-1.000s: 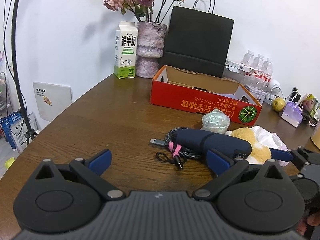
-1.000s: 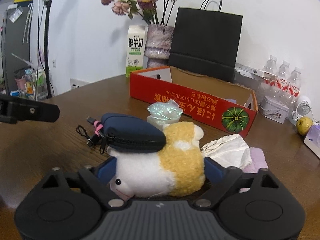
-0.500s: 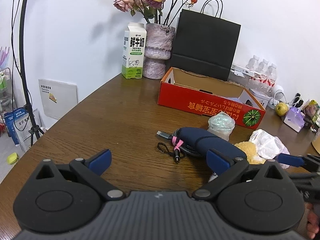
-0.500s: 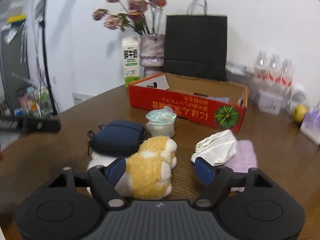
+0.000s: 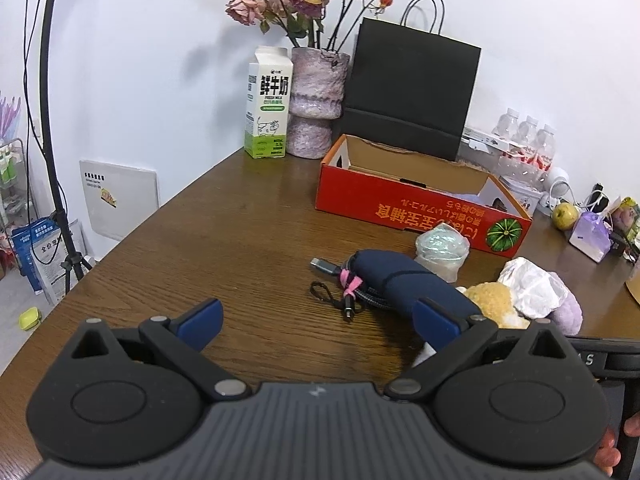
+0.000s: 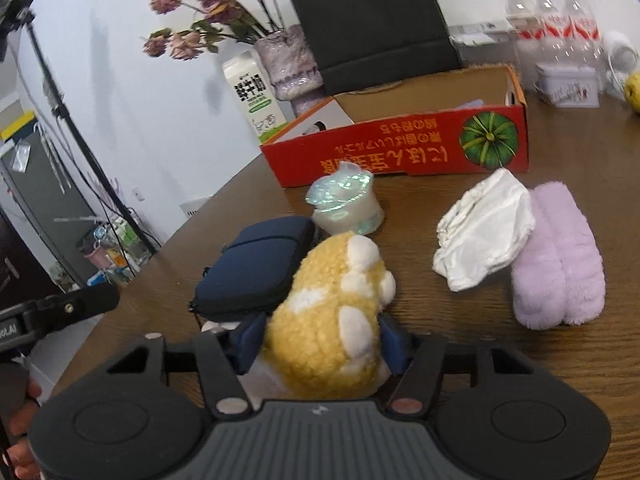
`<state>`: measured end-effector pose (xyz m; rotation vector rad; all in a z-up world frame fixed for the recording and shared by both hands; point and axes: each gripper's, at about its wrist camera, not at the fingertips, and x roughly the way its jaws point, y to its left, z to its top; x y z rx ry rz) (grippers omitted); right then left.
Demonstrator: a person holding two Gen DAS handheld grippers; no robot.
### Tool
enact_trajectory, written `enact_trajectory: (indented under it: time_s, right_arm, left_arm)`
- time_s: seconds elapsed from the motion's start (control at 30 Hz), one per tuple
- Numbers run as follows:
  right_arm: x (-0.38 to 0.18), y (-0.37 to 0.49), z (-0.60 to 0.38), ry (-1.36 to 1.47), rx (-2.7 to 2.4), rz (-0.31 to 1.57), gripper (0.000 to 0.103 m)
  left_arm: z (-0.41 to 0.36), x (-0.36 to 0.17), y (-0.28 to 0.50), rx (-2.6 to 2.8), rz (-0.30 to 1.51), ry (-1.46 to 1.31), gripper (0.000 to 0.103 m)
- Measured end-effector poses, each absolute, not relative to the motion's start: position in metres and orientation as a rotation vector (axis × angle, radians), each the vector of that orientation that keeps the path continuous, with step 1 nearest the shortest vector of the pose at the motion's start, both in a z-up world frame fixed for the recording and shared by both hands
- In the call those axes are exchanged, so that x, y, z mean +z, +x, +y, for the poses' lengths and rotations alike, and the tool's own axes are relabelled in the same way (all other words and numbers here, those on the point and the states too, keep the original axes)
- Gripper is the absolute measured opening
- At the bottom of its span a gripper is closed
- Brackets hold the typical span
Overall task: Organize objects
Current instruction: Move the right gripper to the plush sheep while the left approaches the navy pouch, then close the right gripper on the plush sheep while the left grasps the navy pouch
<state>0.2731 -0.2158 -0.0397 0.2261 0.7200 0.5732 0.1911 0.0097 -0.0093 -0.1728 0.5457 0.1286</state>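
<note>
Since a second ago our right gripper (image 6: 320, 340) has rolled and closed in around the plush toy (image 6: 332, 320), and we are now squeezing its yellow-and-white body between the blue pads, though the contact looks only partly visible behind the fur. We are keeping the toy low on the wooden table (image 6: 560, 184), touching the navy pouch (image 6: 256, 264) beside it. Our left gripper (image 5: 316, 316) is hovering with its jaws spread wide, nothing between them, short of the charging cable (image 5: 344, 284).
</note>
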Motion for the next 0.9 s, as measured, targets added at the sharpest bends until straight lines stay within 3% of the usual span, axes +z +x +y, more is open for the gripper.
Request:
enact_trajectory:
  time_s: [0.2, 0.9]
  right_arm:
    - [-0.034, 0.261, -0.223, 0.243, 0.593, 0.642, 0.047]
    - [-0.013, 0.247, -0.314, 0.362, 0.456, 0.362, 0.047]
  left_arm:
    - [0.001, -0.008, 0.194, 0.134, 0.553, -0.151, 0.103]
    - [-0.056, -0.016, 0.229, 0.134, 0.612, -0.075, 0.103]
